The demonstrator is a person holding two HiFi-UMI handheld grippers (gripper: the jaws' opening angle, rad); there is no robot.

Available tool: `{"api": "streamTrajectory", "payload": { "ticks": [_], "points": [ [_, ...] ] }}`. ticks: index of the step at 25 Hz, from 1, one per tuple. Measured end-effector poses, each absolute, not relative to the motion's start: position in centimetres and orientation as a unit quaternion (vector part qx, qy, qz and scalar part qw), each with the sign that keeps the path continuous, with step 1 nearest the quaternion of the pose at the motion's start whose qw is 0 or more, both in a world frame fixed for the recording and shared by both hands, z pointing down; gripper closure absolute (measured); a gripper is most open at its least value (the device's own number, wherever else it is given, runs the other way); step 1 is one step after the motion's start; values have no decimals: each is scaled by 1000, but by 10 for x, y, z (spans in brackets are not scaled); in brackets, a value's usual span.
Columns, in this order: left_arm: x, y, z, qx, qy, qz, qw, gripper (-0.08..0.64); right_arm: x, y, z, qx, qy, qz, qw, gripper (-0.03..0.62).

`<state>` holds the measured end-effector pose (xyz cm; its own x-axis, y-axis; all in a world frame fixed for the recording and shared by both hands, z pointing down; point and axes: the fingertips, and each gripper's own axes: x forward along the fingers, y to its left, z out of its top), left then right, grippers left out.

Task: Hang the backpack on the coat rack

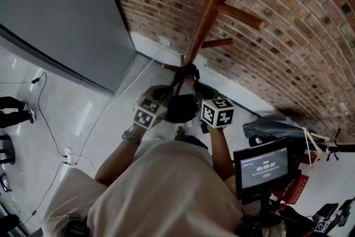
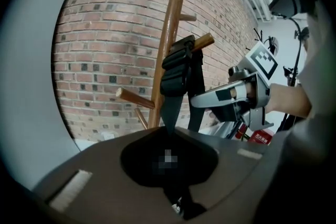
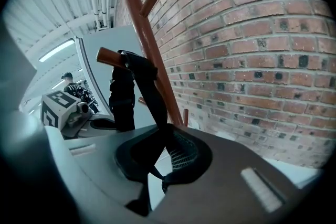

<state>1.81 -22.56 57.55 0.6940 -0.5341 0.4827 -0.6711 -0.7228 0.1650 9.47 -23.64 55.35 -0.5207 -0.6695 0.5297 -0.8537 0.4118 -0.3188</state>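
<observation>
The hanging looks nearly done. The rack (image 1: 213, 5) stands upright, and the backpack (image 1: 181, 107) hangs low in front of its pole, between the two grippers. Its straps (image 2: 177, 71) run up from the bag and lie over a peg (image 2: 203, 40) of the rack, with the tip of the peg showing past them, so I judge that they are already hooked. The left gripper (image 2: 169, 136) has its jaws closed on the grey webbing of one strap. The right gripper (image 3: 160, 136) is clamped in the same way on the other strap, just beside the rack. What is left, I think, is to let the weight go onto the peg, open both jaws and draw back. Behind the rack is a brick wall (image 1: 288, 25), and to the left of the rack a grey panel (image 1: 61, 14). A screen (image 1: 265, 166) stands to the right of the rack, and cables (image 1: 52, 130) lie well to its left. Other pegs (image 1: 241, 15) stick out higher on the rack, but none crosses the straps, so nothing seems to block the release.
</observation>
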Motion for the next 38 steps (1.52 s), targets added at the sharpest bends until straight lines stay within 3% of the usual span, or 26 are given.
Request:
{"api": "streamTrajectory", "payload": {
  "ticks": [18,38],
  "points": [
    [41,-230,589,916,-300,194,184,554,74,-242,563,438,-832,279,195,583],
    [54,-238,592,918,-296,190,182,547,78,-250,563,451,-827,287,175,538]
  ]
}}
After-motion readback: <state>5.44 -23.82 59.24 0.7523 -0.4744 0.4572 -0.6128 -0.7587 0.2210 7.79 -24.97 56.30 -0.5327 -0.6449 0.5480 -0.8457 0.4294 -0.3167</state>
